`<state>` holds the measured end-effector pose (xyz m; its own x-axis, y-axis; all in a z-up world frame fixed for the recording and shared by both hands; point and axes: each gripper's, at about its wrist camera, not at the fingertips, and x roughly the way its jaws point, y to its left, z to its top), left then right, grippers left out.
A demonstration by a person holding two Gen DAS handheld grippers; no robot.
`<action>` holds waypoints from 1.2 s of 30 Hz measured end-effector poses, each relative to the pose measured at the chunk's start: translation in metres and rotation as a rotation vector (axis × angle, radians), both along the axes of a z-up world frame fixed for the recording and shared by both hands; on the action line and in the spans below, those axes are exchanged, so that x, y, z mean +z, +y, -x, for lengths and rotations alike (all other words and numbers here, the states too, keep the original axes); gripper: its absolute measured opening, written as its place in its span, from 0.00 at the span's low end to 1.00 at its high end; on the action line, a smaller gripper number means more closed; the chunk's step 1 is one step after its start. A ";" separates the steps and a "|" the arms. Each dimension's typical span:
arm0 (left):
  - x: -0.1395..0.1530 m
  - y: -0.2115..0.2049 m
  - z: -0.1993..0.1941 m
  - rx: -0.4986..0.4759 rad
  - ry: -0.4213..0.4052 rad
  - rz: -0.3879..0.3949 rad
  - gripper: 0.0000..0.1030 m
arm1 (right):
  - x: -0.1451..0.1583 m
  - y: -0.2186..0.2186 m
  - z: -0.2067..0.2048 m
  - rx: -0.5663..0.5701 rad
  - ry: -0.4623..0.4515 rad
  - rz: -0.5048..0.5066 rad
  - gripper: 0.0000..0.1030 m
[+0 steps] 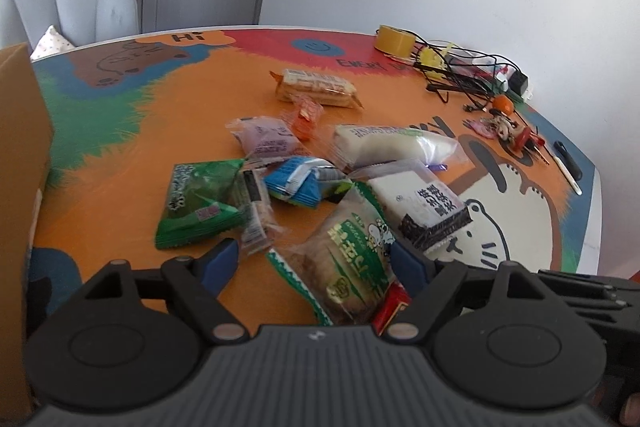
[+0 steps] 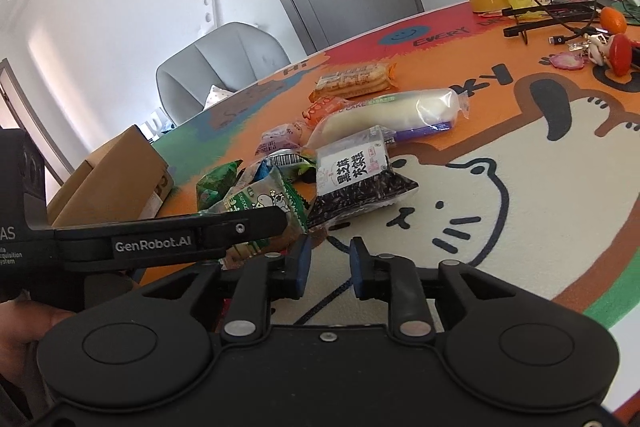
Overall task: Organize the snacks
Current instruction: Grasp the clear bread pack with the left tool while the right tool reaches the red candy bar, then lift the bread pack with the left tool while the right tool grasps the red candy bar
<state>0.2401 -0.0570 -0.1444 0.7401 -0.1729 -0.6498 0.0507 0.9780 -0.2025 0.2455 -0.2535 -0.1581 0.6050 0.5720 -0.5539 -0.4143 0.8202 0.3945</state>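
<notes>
my wide-open left gripper (image 1: 314,259) straddles the green-edged cake packet (image 1: 348,259), its long axis running straight ahead between my fingers.

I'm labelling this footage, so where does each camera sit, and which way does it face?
Left wrist: on the left gripper, looking down its wide-spread fingers at the snack pile; the green-white packet lies between them.
Right wrist: on the right gripper, facing across the table; fingers slightly apart, empty. The left gripper's arm crosses its left side.
Shared: the black-and-white packet, the cardboard box, the door.
</notes>
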 end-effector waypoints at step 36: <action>0.027 0.052 0.076 0.126 -0.123 0.065 0.18 | 0.008 0.063 0.027 -0.017 -0.065 0.112 0.82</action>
<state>0.1638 -0.0050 -0.1170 0.8320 -0.1123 -0.5433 -0.0433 0.9631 -0.2655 0.2188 -0.1903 -0.1504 0.6508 0.4985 -0.5727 -0.4219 0.8645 0.2731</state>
